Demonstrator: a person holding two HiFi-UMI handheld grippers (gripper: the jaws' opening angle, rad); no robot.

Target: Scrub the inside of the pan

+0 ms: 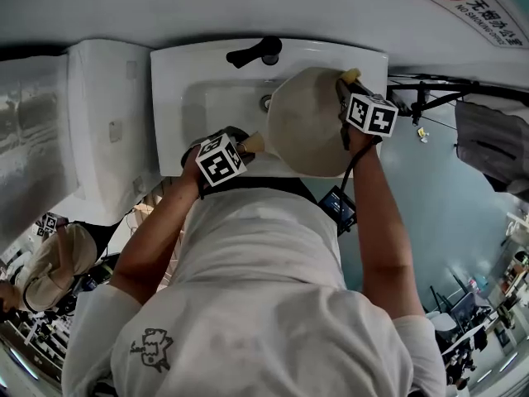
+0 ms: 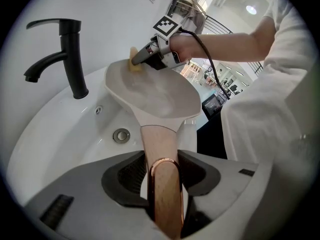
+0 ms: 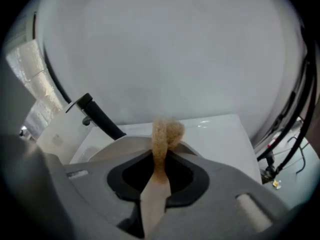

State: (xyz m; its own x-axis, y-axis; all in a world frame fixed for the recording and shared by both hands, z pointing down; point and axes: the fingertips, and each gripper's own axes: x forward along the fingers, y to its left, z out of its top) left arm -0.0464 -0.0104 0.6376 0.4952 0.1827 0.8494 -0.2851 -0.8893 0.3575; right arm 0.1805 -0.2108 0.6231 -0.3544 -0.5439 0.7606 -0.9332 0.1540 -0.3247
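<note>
Checker: Pan (image 2: 155, 96), loc?

Clerk: Cream, round, held tilted over white sink (image 1: 186, 98), above the basin. Wood handle (image 2: 161, 149) w/ copper-colour end loop pts back toward the person. Inside faces up in left gripper view.

Checker: L gripper (image 2: 162, 181), state?

Clerk: Clamped on handle. Fingers (image 2: 127, 176) part-way apart, dark pads pressed on both sides of the wood. Handle runs straight out btwn them. Nothing else in the grip.

Checker: R gripper (image 3: 159, 176)?

Clerk: Nipped on sponge (image 3: 165, 134), tan, thin. Jaws nearly together, only the squashed strip btwn them. Fluffy end sticks out past the tips.

Checker: Sponge vs pan?

Clerk: Sponge end sits at pan's far rim, opp. the handle, and looks to be touching it. In head view R gripper is at pan's upper right edge, L gripper at its lower left.

Checker: Fixtures?

Clerk: Faucet (image 2: 70, 59), black, upright on sink's rear deck, spout to the left, beside pan, apart from it. Drain (image 2: 121, 135), round, metal, in basin floor, just left of handle in left gripper view
</note>
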